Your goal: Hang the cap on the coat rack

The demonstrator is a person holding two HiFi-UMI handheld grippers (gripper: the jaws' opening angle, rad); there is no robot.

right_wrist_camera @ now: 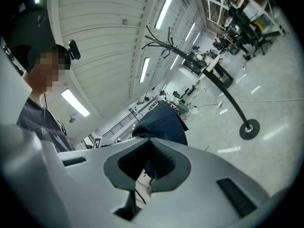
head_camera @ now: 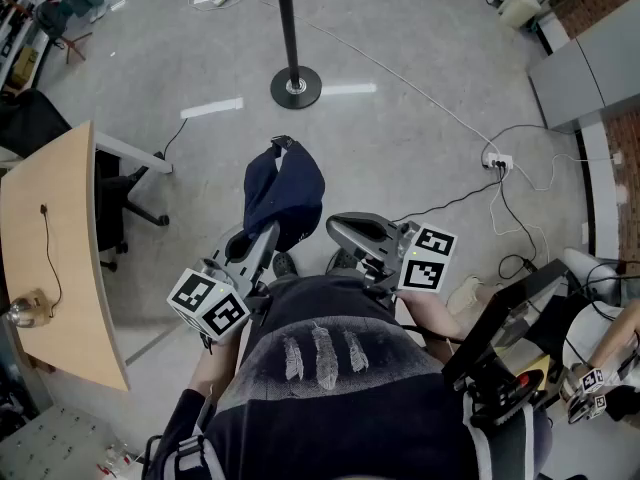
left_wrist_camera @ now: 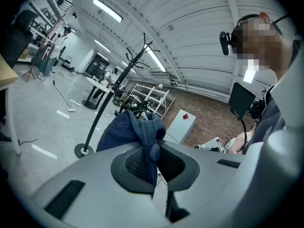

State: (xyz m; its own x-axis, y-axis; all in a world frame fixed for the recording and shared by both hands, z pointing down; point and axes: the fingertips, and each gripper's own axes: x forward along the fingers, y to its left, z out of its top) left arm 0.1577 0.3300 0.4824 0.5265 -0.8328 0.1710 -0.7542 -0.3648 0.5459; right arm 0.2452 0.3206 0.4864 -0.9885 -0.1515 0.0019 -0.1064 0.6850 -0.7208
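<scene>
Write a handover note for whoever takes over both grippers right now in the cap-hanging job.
Left gripper: shut on the fabric of the cap.
Right gripper: beside the cap, jaws close together with blue fabric at their gap; whether it grips is unclear.
Cap: navy, held up in front of the person, off the floor.
Coat rack: stands ahead on the floor, apart from the cap, hooks bare.
Done: cap is in hand.
Left: carry it to the rack, hang it on a hook, let go.
</scene>
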